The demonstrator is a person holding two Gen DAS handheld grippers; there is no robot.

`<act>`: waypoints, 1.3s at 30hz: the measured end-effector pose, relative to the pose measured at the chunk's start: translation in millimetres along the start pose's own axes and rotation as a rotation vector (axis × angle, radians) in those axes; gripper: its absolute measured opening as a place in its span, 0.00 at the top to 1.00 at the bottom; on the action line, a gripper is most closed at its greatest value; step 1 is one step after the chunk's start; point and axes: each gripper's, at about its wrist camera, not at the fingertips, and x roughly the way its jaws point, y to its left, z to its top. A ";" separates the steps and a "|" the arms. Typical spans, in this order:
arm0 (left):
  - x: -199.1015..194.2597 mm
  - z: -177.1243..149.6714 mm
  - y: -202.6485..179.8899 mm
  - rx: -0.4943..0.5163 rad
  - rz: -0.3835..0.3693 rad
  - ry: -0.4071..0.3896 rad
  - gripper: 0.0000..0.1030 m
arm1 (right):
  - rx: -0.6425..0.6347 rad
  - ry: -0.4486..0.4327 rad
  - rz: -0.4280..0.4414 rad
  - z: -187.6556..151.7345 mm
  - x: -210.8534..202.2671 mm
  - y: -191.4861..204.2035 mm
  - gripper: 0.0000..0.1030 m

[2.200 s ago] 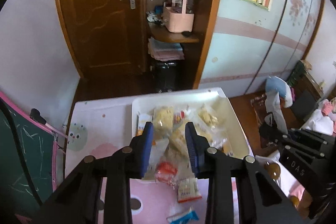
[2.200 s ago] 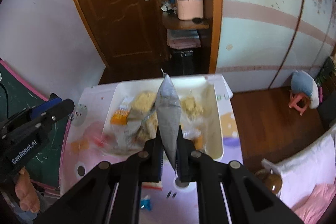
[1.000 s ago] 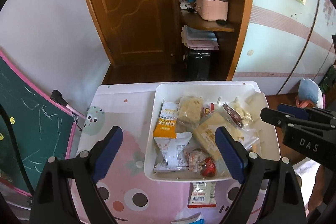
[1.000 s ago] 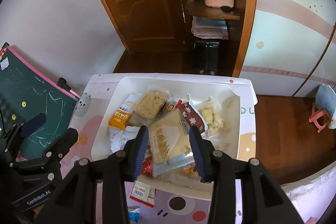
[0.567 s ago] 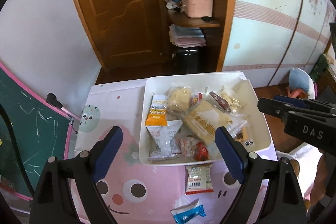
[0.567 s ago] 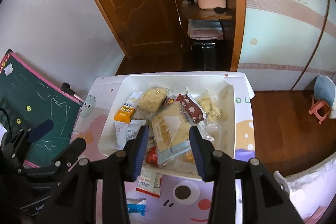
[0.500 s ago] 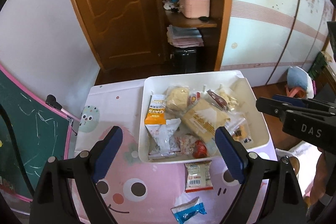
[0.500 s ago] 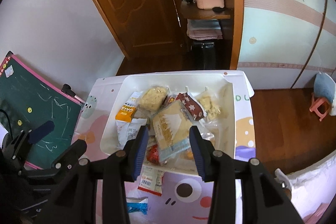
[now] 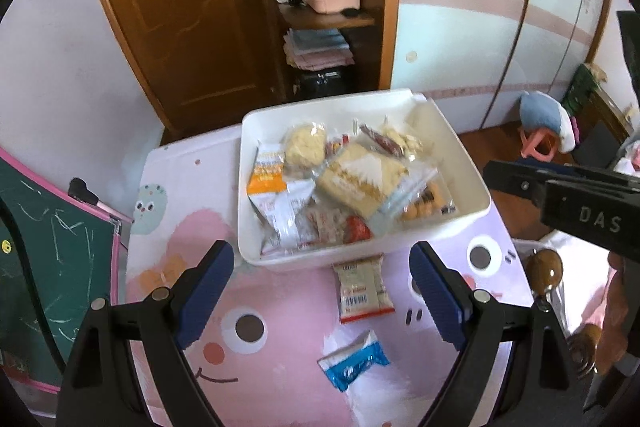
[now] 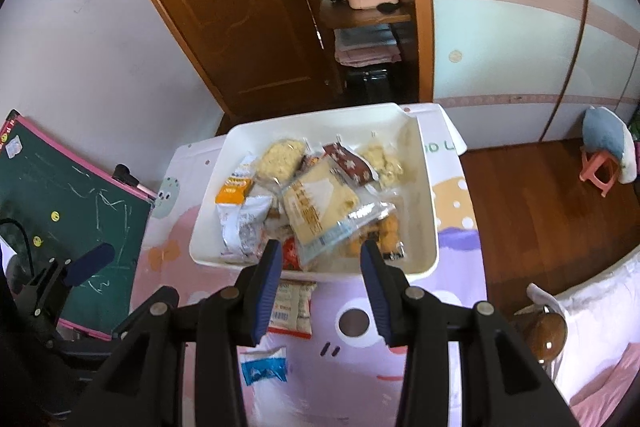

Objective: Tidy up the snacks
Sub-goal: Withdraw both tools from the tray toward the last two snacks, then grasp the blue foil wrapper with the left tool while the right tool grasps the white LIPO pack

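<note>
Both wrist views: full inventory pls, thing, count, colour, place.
bin: 1, white, on the table, holding a pile of snack packets
barcode packet: 1, beige with red edge, on the mat just in front of the bin
blue packet: 1, blue and white, on the mat nearer the camera
table mat: 1, pink cartoon print
chalkboard: 1, green with pink frame, left of the table
left gripper: open, empty
right gripper: open, empty

1 white bin holds a heap of overlapping snack packets too tangled to count, 2 more packets lie on the tabletop, and 2 grippers show.
</note>
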 end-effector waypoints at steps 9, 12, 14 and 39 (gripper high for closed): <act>35.1 -48.3 2.0 0.007 -0.074 0.123 0.14 | 0.023 0.044 0.024 -46.8 17.4 -1.0 0.59; 54.6 -71.6 -1.9 0.040 -0.107 0.171 0.14 | 0.042 0.071 0.027 -61.5 30.9 -2.9 0.57; 69.0 -87.5 -6.9 0.080 -0.112 0.200 0.14 | 0.057 0.091 0.031 -71.7 40.5 -4.4 0.57; 142.3 -156.8 -9.5 0.092 -0.165 0.304 0.57 | 0.074 0.168 0.065 -103.0 129.0 18.2 0.49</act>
